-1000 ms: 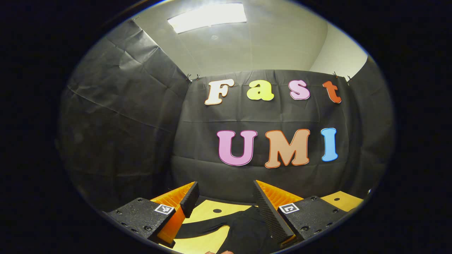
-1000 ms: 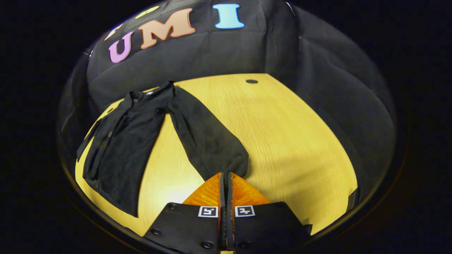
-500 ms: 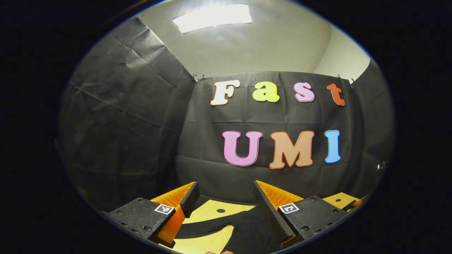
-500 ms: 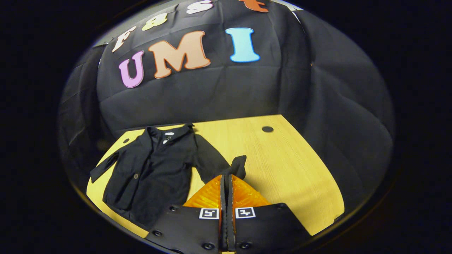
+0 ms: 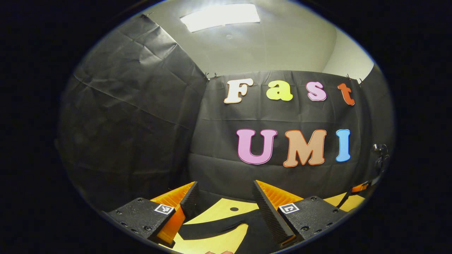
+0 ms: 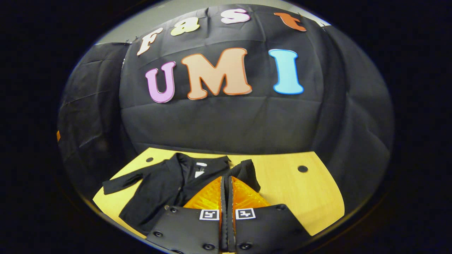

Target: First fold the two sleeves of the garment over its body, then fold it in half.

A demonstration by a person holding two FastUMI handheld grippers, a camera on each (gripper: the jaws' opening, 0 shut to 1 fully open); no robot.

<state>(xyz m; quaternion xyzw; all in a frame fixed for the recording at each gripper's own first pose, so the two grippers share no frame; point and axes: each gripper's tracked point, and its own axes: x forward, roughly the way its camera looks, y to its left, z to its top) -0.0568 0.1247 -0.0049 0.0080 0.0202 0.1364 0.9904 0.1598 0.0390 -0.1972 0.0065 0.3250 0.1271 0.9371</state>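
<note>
garment (image 6: 159,190): on the table (image 6: 300,197), lower left of the right gripper view
sleeve (image 6: 245,173): raised above the right gripper (image 6: 226,183), lower centre

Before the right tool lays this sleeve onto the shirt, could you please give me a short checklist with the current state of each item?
1. Right tool shut on the sleeve: ok; fingers together, cloth bunched at the tips.
2. Sleeve lifted above the table: ok.
3. Sleeve already over the shirt body: not ok; it hangs beside the collar.
4. Other sleeve folded: not ok; it lies spread out.
5. Left tool open, holding nothing: ok.
6. Firmness of the grip: cannot tell.
</note>
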